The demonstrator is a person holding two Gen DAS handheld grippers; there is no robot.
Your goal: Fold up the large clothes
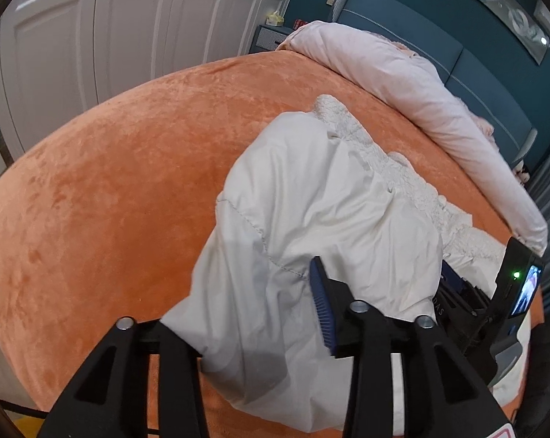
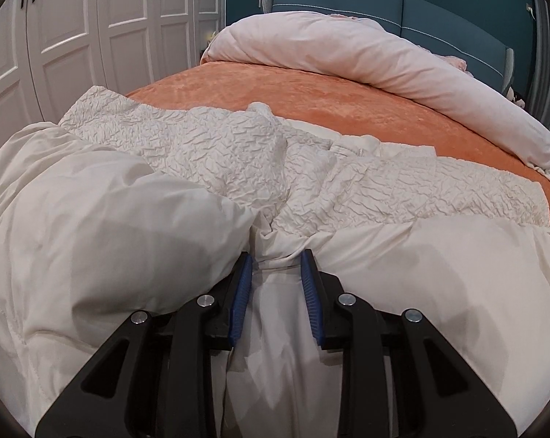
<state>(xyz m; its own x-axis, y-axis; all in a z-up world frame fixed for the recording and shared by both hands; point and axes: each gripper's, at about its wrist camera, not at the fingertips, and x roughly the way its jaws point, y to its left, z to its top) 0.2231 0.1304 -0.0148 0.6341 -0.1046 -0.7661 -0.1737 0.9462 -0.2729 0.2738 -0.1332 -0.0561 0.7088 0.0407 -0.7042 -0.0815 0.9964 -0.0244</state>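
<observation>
Puffy white jacket looks light, soft, slippery; right gripper pinches a bunched fold at lower centre, left gripper fingers clamp its lower-centre edge.

You are in a home bedroom. A bed with an orange velvety cover fills the room, a pale pink duvet bunched at its far end against a padded blue headboard. Left of the bed stand white panelled wardrobe doors. Beside the headboard sits a small nightstand carrying a tissue box.
</observation>
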